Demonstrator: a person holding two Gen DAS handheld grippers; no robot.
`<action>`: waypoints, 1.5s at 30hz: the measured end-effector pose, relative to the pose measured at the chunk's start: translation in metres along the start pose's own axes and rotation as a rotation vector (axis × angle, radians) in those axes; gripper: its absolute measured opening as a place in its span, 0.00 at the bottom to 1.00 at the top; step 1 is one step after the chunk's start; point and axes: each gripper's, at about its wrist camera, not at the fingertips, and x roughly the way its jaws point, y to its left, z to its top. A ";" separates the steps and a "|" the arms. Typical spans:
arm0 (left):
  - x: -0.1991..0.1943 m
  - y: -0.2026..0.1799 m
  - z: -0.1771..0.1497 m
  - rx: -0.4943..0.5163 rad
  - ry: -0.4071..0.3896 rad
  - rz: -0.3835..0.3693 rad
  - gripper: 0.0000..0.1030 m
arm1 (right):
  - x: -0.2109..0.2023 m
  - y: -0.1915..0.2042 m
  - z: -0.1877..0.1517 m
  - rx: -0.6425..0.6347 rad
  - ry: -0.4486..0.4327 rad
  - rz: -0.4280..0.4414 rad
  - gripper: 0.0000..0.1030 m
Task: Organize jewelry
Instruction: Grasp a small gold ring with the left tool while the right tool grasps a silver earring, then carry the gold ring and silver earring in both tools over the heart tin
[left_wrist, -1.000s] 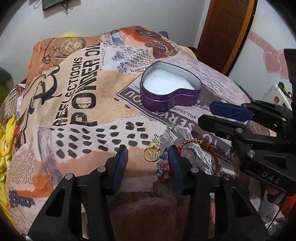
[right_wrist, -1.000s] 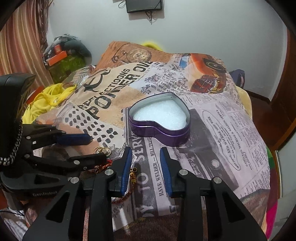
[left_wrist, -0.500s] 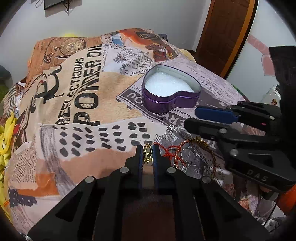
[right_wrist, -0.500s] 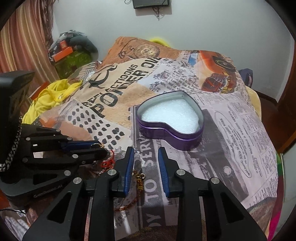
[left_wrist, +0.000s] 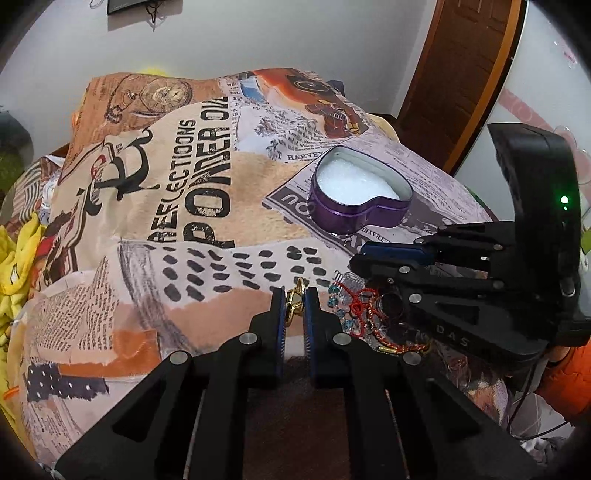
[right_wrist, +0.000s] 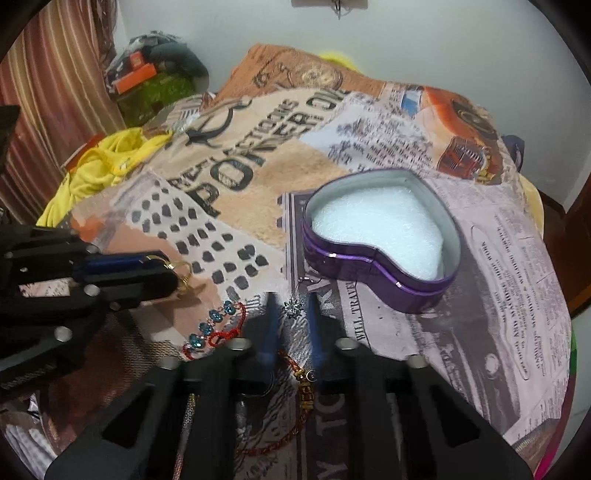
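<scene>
— Gold rings (left_wrist: 294, 300) pinched upright between your left gripper's (left_wrist: 294, 308) blue pads, jaws nearly closed on them, just above the printed blanket (left_wrist: 184, 206). What step is this?

— Pickup, by the look of it. The heart-shaped purple tin (right_wrist: 376, 236) sits open and well apart, white foam showing, nothing in it yet.

— And your right gripper (right_wrist: 291, 321)?

— Jaws a modest gap apart, holding nothing; a small silver star earring (right_wrist: 294, 307) lies between the tips. Blue-stone bracelet (right_wrist: 210, 326) and red cord bracelet (right_wrist: 295, 373) lie just beside.

— Next move?

— Likely carrying the rings across to the tin and lowering them onto the foam before you loosen the grip.
</scene>
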 end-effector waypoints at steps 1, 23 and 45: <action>0.001 0.001 0.000 -0.003 0.003 -0.001 0.09 | 0.000 0.000 -0.001 -0.002 -0.003 -0.001 0.09; 0.012 -0.002 0.001 0.020 0.040 0.027 0.09 | -0.039 -0.006 -0.006 0.046 -0.094 -0.007 0.09; -0.015 -0.007 0.016 0.023 -0.043 0.038 0.00 | -0.069 -0.016 -0.004 0.063 -0.169 -0.048 0.09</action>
